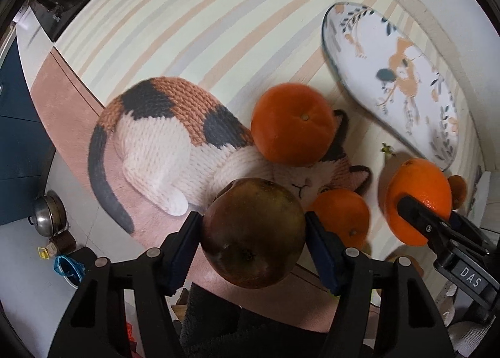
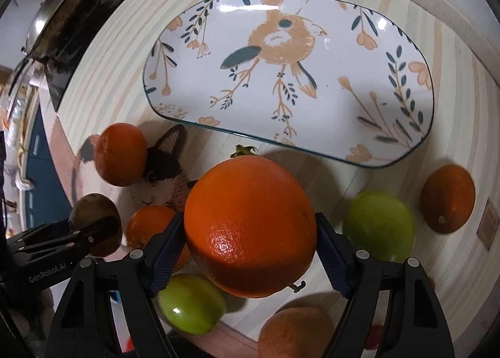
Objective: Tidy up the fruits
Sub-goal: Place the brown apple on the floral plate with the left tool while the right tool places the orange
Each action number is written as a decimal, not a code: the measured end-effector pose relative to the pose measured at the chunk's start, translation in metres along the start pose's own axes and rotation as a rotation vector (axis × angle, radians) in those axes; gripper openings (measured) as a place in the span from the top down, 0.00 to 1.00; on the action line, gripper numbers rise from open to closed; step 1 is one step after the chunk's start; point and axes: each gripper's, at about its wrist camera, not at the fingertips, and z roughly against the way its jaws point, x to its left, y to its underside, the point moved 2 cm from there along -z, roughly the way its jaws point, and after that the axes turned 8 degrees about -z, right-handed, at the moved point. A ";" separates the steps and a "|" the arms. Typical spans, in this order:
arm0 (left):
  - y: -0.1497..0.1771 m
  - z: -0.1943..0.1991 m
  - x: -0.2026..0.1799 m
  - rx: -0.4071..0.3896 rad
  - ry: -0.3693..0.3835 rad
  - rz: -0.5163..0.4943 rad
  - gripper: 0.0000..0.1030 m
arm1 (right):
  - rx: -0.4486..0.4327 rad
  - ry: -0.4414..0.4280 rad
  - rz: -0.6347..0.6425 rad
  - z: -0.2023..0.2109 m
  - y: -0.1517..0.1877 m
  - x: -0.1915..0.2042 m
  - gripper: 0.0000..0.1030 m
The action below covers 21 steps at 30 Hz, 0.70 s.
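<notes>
My left gripper (image 1: 252,217) is shut on a dark brownish-green round fruit (image 1: 250,242), held over the knitted-cat print on the cloth. The right gripper (image 2: 248,217) is shut on a large orange (image 2: 250,233), just in front of the oval bird-patterned plate (image 2: 406,151), which is bare. The left wrist view shows that orange (image 1: 418,189) at the right, and the plate (image 1: 390,76) beyond it. Two tangerines (image 1: 292,123) (image 1: 342,214) lie on the cloth between the grippers.
On the striped cloth near the right gripper lie two green fruits (image 2: 379,226) (image 2: 190,308), a tangerine (image 2: 448,198) at the far right and a brown fruit (image 2: 297,330) at the front edge. A metal pan (image 2: 59,14) sits at the back left.
</notes>
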 end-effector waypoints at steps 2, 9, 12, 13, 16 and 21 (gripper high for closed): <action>-0.005 0.016 -0.002 -0.022 0.019 -0.002 0.38 | -0.005 -0.031 -0.018 0.010 0.000 -0.001 0.21; -0.058 0.076 -0.030 -0.125 0.115 -0.077 0.38 | -0.094 -0.113 -0.047 0.066 -0.023 0.001 0.21; -0.099 0.080 -0.049 -0.130 0.136 -0.125 0.38 | -0.139 -0.095 -0.041 0.079 -0.043 -0.004 0.21; -0.112 0.076 -0.056 -0.126 0.139 -0.139 0.38 | -0.155 -0.078 -0.039 0.080 -0.052 -0.006 0.21; -0.151 0.052 -0.078 -0.092 0.132 -0.179 0.38 | -0.199 -0.001 -0.023 0.074 -0.078 -0.014 0.21; -0.189 0.015 -0.098 -0.008 0.116 -0.200 0.38 | -0.181 0.068 -0.028 0.046 -0.108 -0.025 0.21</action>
